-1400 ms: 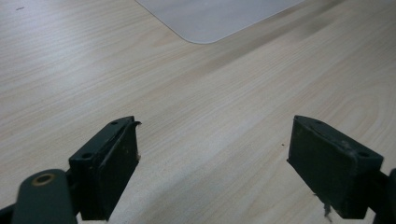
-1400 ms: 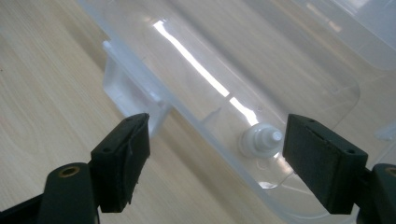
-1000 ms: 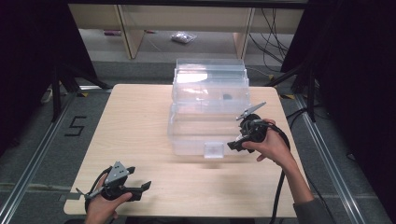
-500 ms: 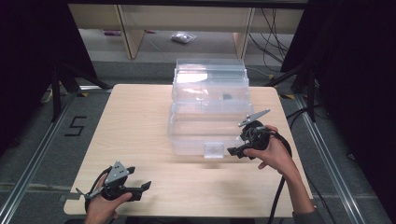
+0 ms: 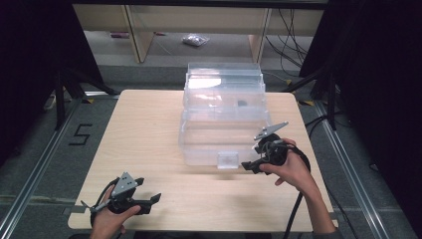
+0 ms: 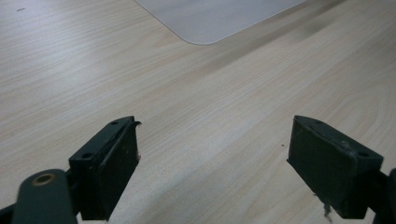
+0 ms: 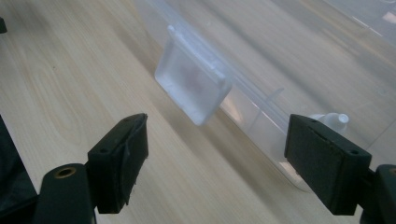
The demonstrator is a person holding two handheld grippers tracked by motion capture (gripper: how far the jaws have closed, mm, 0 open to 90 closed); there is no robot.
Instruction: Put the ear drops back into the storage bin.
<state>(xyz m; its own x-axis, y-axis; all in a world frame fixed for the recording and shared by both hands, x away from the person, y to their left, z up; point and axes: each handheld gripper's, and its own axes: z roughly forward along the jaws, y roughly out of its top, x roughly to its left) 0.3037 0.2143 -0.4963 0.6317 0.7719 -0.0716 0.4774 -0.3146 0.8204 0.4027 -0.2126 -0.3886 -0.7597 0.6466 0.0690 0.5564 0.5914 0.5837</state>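
Note:
A clear plastic lidded box (image 5: 223, 114) stands in the middle of the wooden table (image 5: 144, 134). Its frosted latch tab (image 5: 228, 160) hangs at the front edge. My right gripper (image 5: 250, 167) is low beside the box's front right corner, pointing left at the latch, jaws open and empty. In the right gripper view the latch tab (image 7: 192, 87) sits ahead between the open jaws of the right gripper (image 7: 217, 140), untouched, with the box wall (image 7: 289, 88) on the right. My left gripper (image 5: 148, 190) rests near the front left edge, open and empty, and the left gripper (image 6: 215, 140) faces bare wood.
A small dark item (image 5: 242, 103) lies inside the box. A rounded corner of the box's base (image 6: 210, 18) is far ahead in the left gripper view. Shelving (image 5: 199, 30) and cables (image 5: 293, 35) stand beyond the table's far edge. Black curtains flank both sides.
The right hand has drifted slightly toward the table's near edge, staying beside the box's front right corner. The left hand has kept still.

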